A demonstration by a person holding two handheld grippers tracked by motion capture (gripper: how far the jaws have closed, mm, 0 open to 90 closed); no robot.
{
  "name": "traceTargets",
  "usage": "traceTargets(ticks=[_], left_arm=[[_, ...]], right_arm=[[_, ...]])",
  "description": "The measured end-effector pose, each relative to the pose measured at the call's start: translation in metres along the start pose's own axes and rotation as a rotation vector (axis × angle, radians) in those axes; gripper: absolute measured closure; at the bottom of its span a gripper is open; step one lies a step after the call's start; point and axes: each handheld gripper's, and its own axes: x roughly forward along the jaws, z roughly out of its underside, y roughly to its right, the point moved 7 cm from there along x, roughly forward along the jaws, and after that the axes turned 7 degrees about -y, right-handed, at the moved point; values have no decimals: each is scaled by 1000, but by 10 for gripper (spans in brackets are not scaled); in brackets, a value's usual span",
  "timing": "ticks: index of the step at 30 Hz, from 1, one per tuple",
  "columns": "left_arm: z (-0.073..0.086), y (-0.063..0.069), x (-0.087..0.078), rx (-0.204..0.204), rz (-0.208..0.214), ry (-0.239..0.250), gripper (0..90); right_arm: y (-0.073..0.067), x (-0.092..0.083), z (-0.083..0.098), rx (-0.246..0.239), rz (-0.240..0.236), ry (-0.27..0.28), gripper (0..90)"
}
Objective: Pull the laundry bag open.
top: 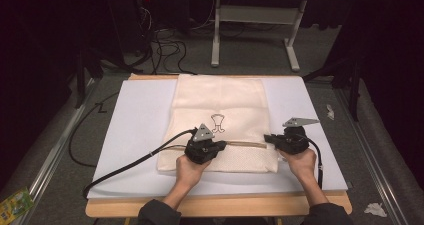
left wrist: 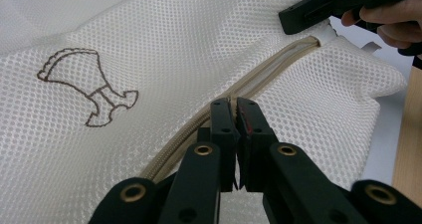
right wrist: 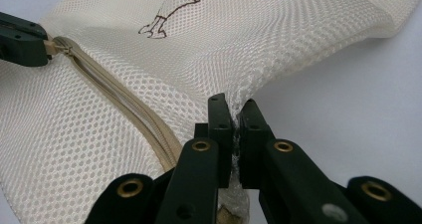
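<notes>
White sheeting covers the tabletop (top: 135,135); a mesh laundry bag (top: 220,100) lies centred on it, both hand-held grippers at its near end. Left gripper view: left hand-held gripper (left wrist: 234,104) clamped at the zipper (left wrist: 259,77), apparently on its pull. Right gripper view: right hand-held gripper (right wrist: 235,107) pinching the bag's mesh edge beside the zipper.

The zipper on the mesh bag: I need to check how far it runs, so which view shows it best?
The left gripper view: the zipper runs close and sharp across the mesh bag. The right gripper view shows a curved stretch; in the high view it is a thin line.
</notes>
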Motion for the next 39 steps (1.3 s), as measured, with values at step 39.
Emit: traceTargets(ticks=[39], left_arm=[[4,-8,-22,-7,-15,32,873]], right_arm=[[-3,4,-2,-13,7,-10,885]])
